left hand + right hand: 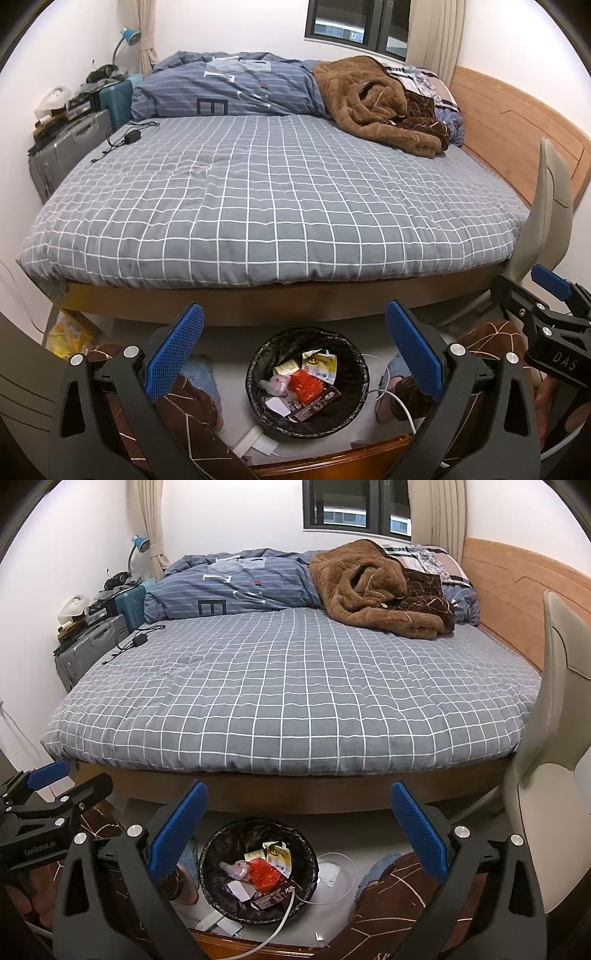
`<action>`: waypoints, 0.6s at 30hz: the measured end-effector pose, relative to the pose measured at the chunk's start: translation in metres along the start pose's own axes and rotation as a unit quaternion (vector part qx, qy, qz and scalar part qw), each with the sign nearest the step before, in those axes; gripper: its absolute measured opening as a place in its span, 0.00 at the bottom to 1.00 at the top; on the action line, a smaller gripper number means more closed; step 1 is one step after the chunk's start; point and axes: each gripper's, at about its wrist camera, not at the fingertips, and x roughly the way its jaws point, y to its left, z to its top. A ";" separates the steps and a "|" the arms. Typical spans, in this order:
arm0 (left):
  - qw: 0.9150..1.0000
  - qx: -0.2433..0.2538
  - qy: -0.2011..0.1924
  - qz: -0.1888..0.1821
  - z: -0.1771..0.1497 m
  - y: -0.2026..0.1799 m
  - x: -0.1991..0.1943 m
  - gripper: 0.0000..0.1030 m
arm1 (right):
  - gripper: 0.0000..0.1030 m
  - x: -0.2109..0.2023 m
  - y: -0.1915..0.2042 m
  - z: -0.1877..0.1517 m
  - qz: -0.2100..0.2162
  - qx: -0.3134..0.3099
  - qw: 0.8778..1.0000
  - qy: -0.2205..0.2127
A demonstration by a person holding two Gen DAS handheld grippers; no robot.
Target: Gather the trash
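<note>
I hold my left gripper (293,354) with its blue pads spread wide and nothing between them; my right gripper (295,834) is just the same, wide apart and empty. I carry both side by side and level. Each shows at the edge of the other's view, so they are near one another but not touching. I judge I am between pickups: either scanning for the next piece or finished dropping one.

Directly below and just ahead of both tools sits the trash bin (255,365), a round black can lined with a black bag, standing on the pale floor between my knees, which are covered in brown patterned fabric. It sits there so I can release things straight down without reaching. Inside it already lie a red wrapper (308,386), a yellow and white packet (319,363), a dark brown carton (314,404) and a few pale scraps. A white cable (280,926) curls over the bin's near rim in the right view.

A few white scraps of paper (258,441) lie on the floor at the bin's near side, under my tools; these look like what is left to collect.

Beyond the bin stretches the bed (258,192) with its grey checked sheet, bare in the middle, a brown blanket (373,103) heaped at the far right.
</note>
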 end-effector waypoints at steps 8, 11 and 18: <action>1.000 0.001 0.001 0.011 0.000 0.000 0.001 0.94 | 0.93 0.002 -0.002 -0.002 0.001 0.000 1.000 0.004; 1.000 0.003 -0.001 0.015 0.001 -0.001 0.000 0.94 | 0.93 0.002 -0.002 -0.002 0.002 0.000 1.000 0.004; 1.000 0.004 -0.002 0.022 0.001 0.001 0.000 0.94 | 0.93 0.003 -0.001 -0.003 0.004 -0.002 1.000 0.006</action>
